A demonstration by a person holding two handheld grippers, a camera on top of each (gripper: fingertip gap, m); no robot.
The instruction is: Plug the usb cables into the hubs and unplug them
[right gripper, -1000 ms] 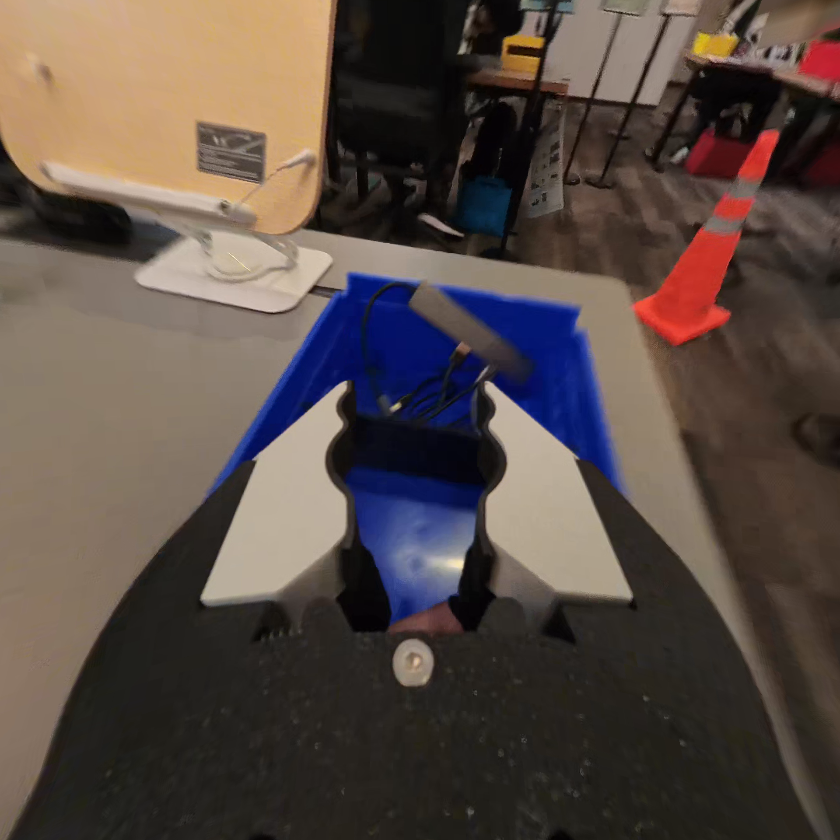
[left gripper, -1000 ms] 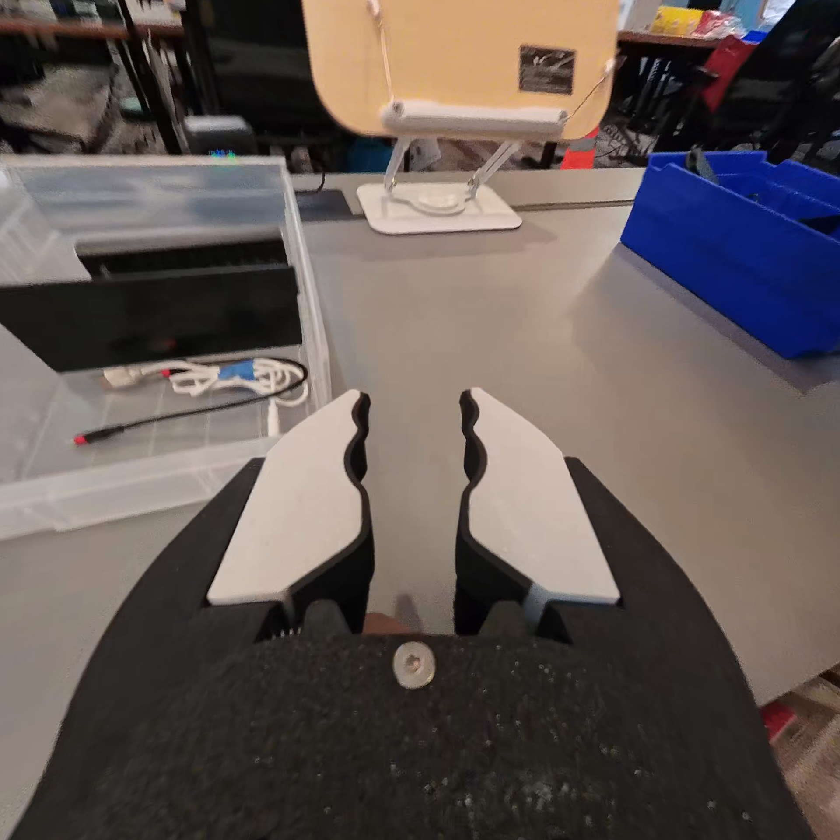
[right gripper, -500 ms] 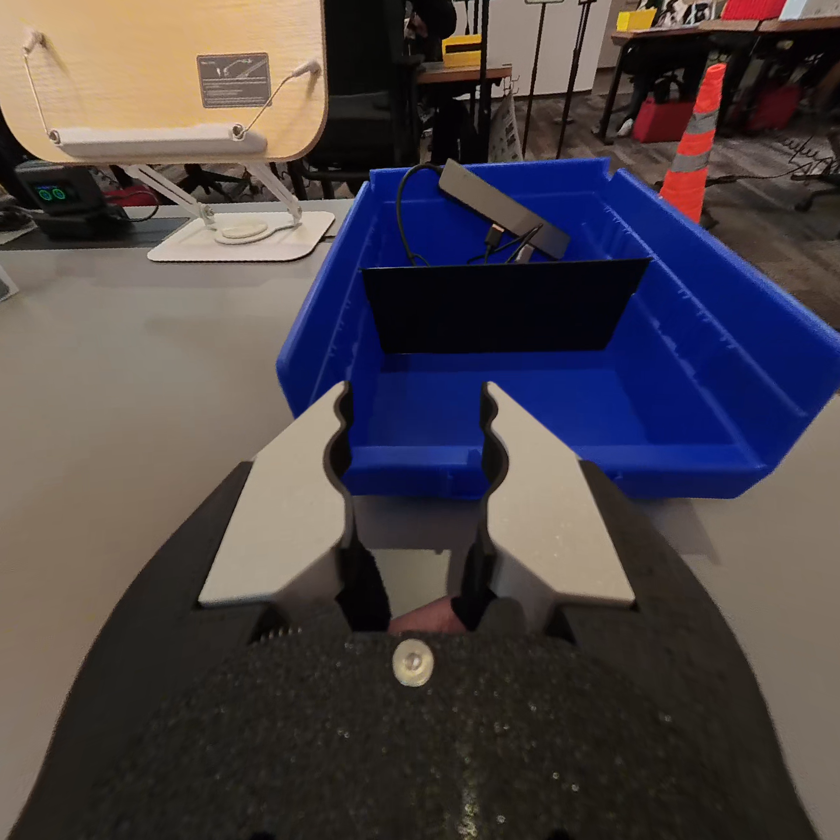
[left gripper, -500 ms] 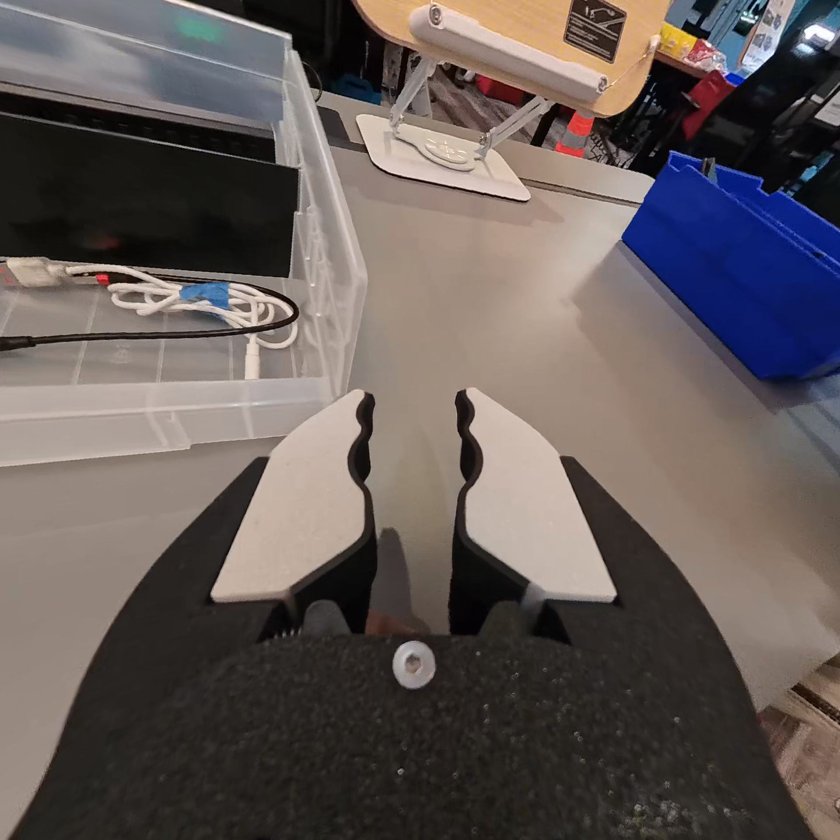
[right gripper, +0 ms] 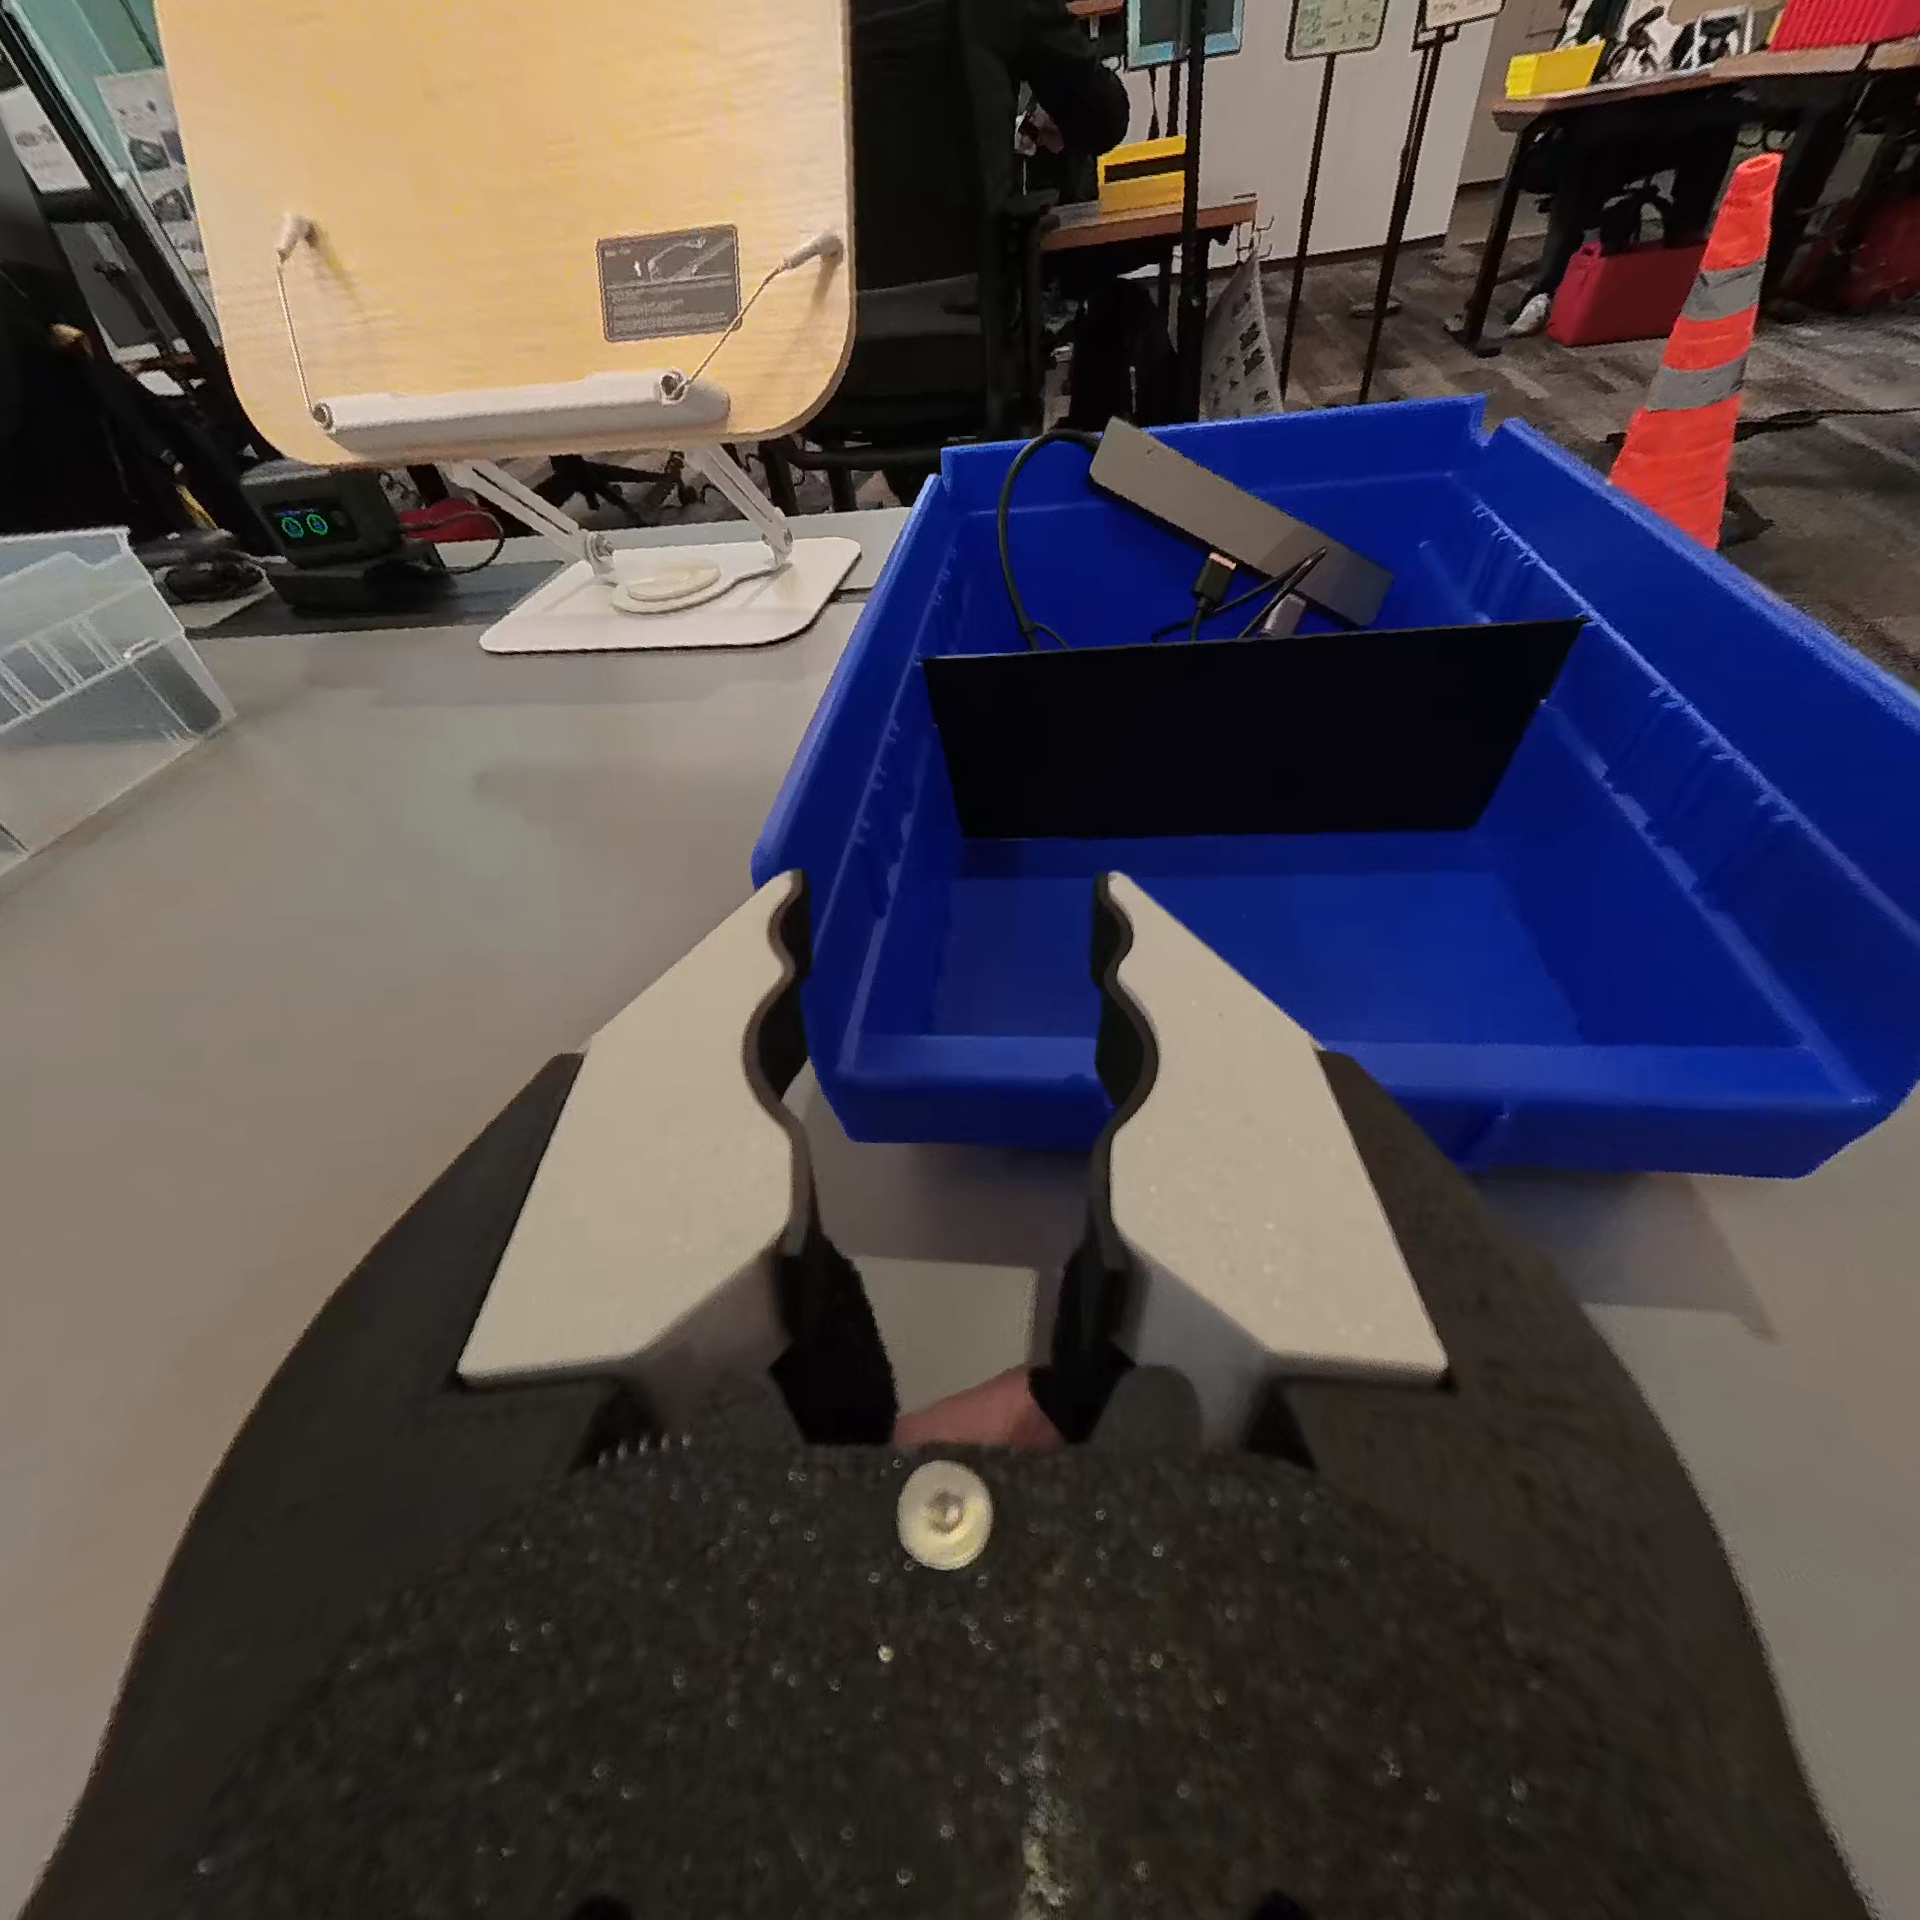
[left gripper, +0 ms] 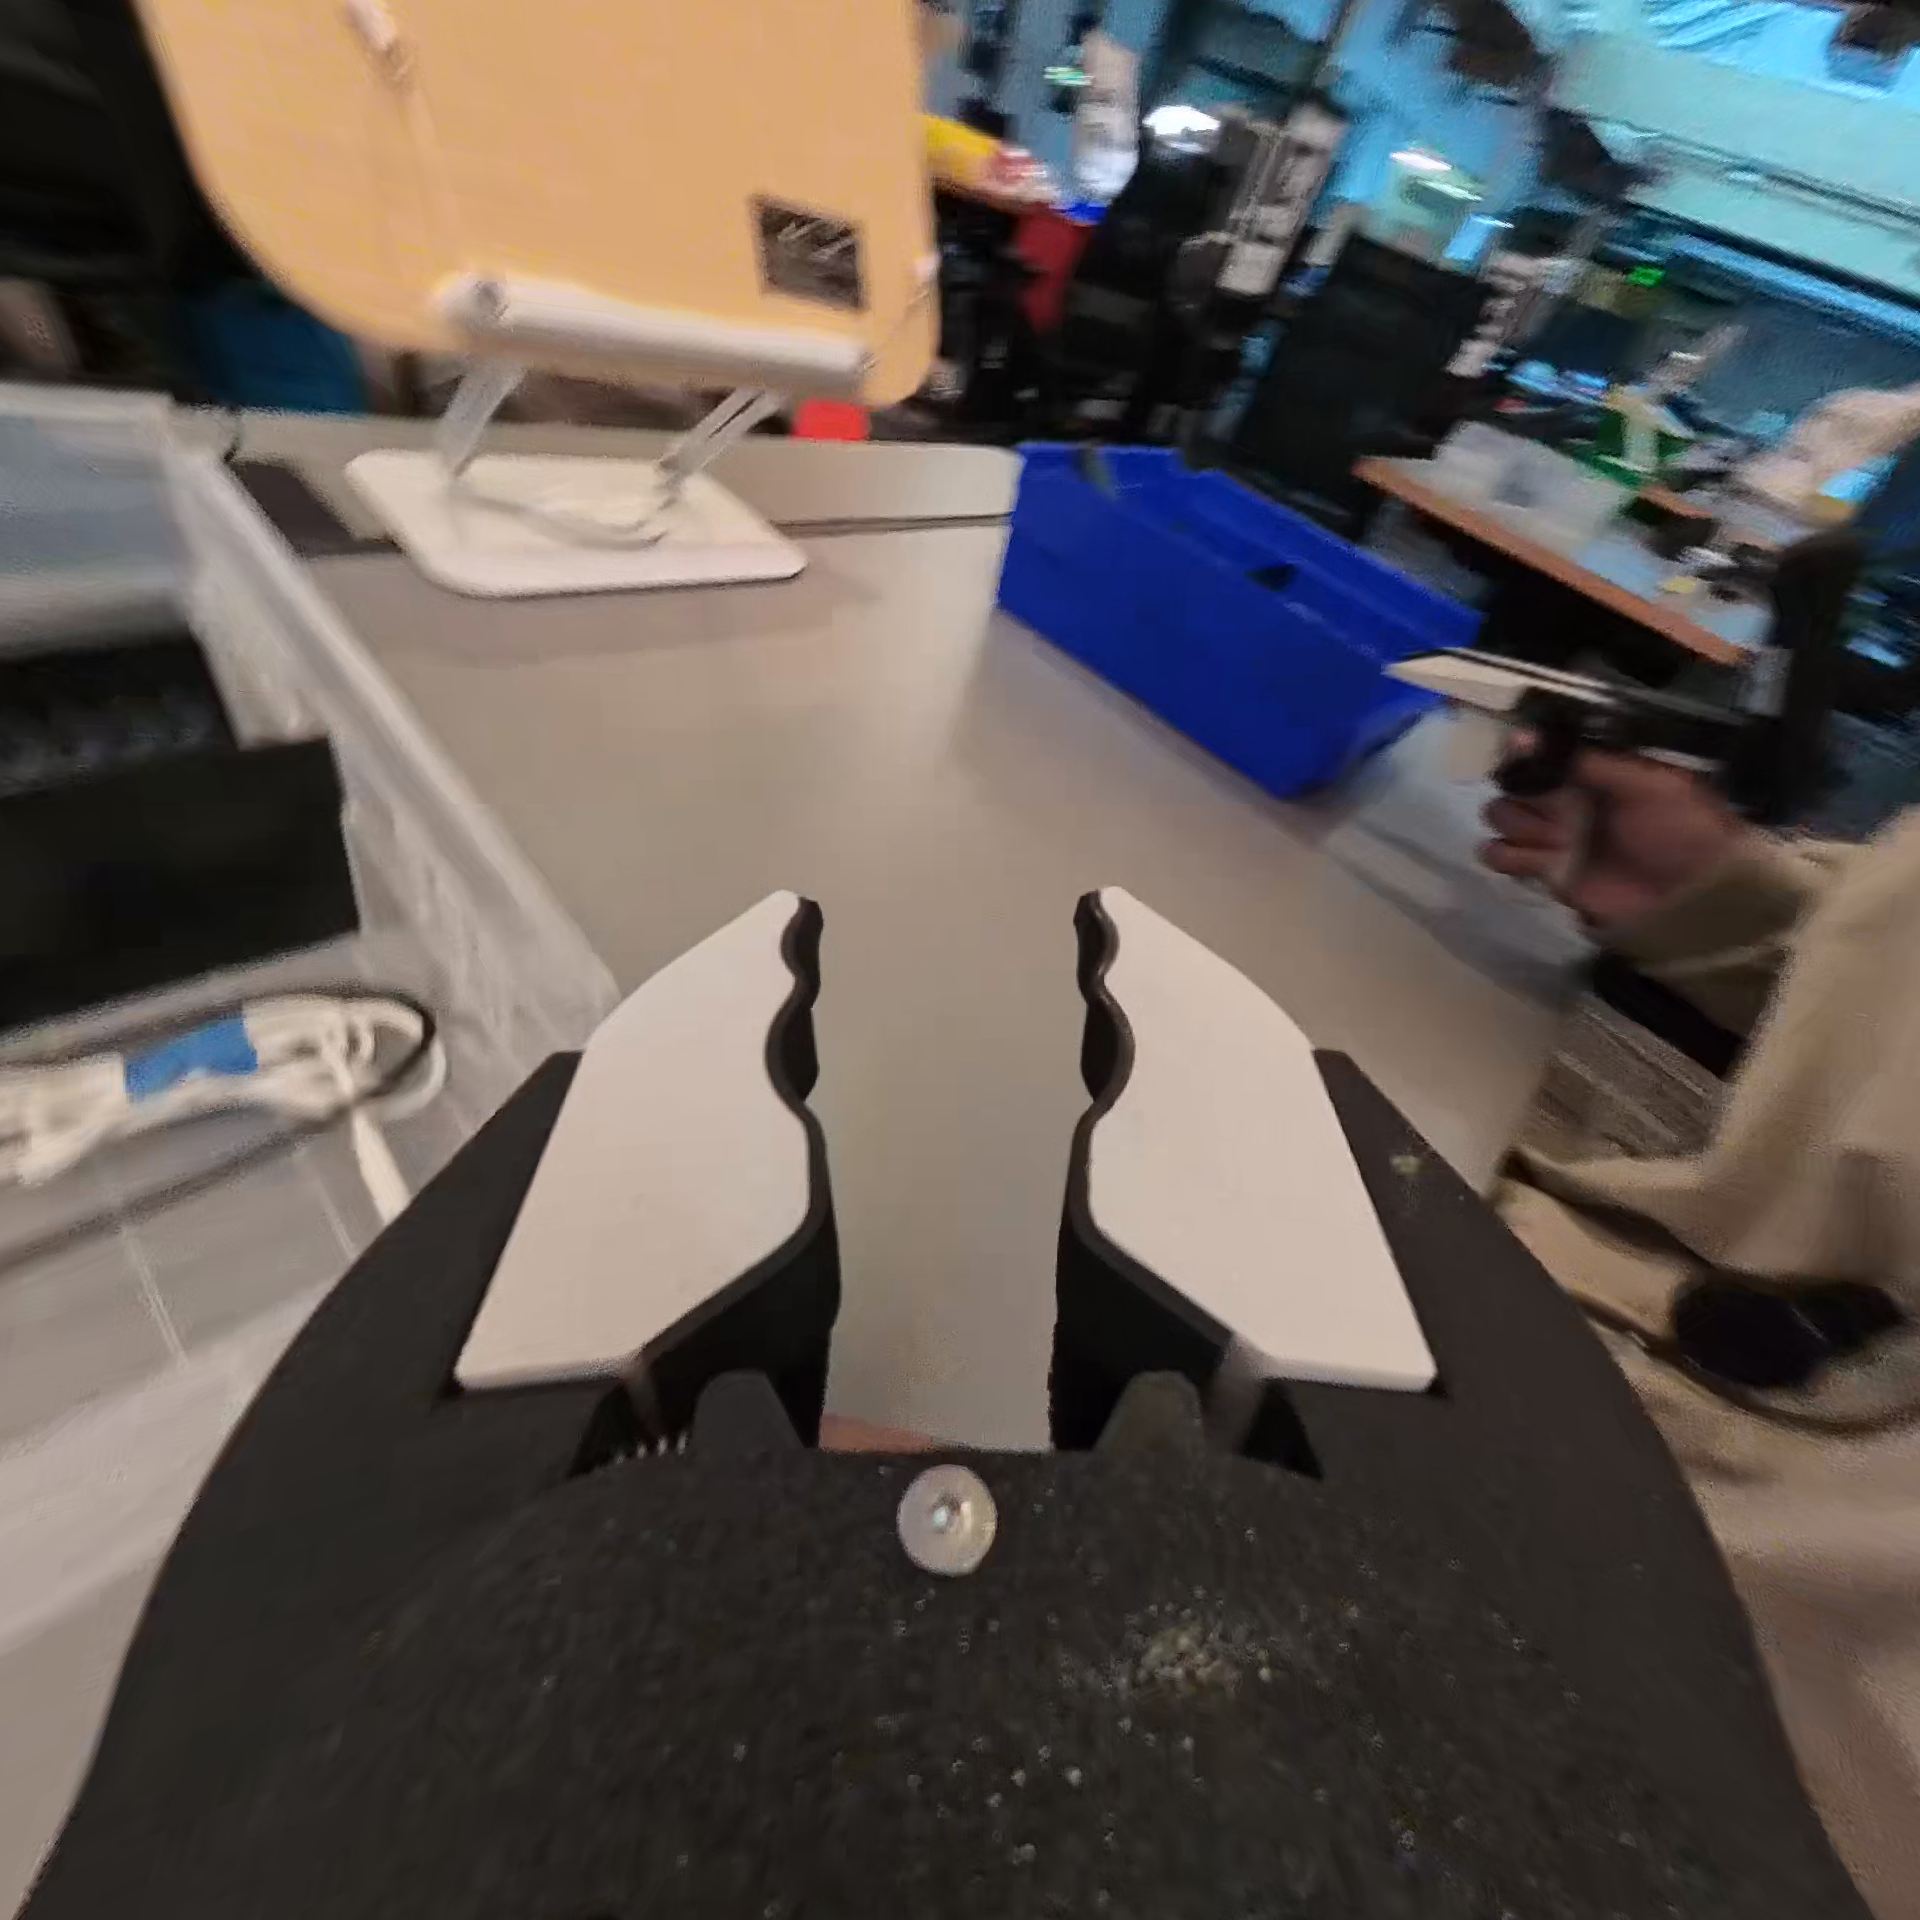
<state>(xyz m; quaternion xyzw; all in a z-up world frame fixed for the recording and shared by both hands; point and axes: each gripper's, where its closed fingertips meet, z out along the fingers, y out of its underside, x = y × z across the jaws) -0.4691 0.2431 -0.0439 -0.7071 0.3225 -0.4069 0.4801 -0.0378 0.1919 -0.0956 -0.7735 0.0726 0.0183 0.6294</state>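
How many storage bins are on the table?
2: a blue bin on the right, holding the hub, and a clear bin on the left with cables. Others may sit outside view.

The table [right gripper: 364, 883] is plain matte grey. On it sits a bright blue bin [right gripper: 1714, 790] crossed by a flat black divider [right gripper: 1236, 738]; behind the divider lie a dark grey hub [right gripper: 1236, 514] and black cables [right gripper: 1013, 551]. The stand [right gripper: 499, 208] has a pale, wood-grained board, a white base and a dark grey label. A clear box [left gripper: 447, 935] holds a white cable [left gripper: 312, 1060] wrapped with blue tape. Each tool, left [left gripper: 945, 920] and right [right gripper: 945, 894], has light grey fingers with black inner pads on a speckled black body. The traffic cone [right gripper: 1704, 353] is orange with grey bands.
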